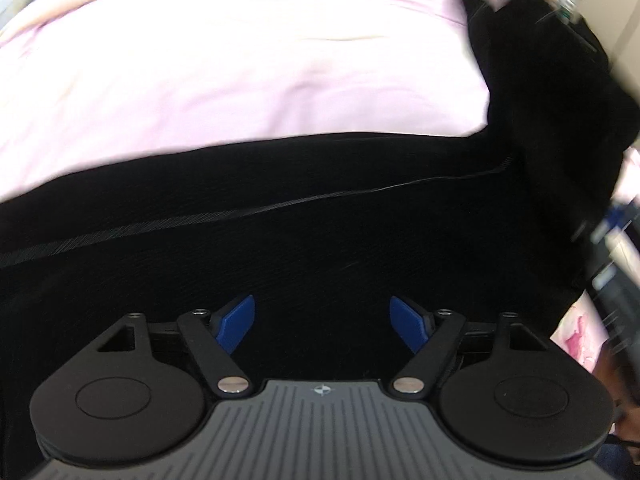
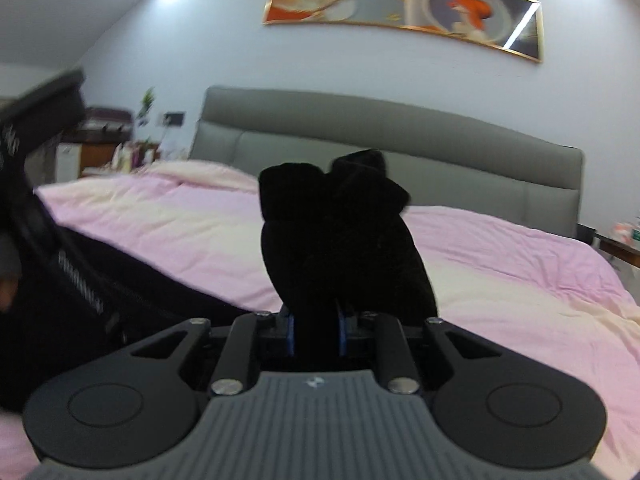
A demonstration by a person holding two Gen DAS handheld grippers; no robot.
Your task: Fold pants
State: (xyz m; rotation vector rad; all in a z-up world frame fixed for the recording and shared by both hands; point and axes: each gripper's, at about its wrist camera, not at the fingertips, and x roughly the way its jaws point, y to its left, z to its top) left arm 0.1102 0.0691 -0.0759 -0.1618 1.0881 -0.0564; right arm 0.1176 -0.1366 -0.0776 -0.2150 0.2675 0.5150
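Observation:
Black pants [image 1: 320,216] lie across the pink bed cover [image 1: 240,60], a thin seam running along the leg. My left gripper [image 1: 322,322] hovers over that cloth with its blue pads [image 1: 236,322] wide apart and nothing between them. At the right of the left wrist view one end of the pants [image 1: 560,92] is lifted off the bed. In the right wrist view my right gripper [image 2: 316,332] is shut on a bunched fold of the black pants [image 2: 340,232], which sticks up past the fingers. The rest of the garment [image 2: 80,300] trails down to the left.
A grey padded headboard [image 2: 400,136] stands at the far end of the bed, with a framed picture [image 2: 400,4] on the wall above. Cluttered furniture [image 2: 108,140] sits to the left of the bed and a small table [image 2: 620,240] to the right.

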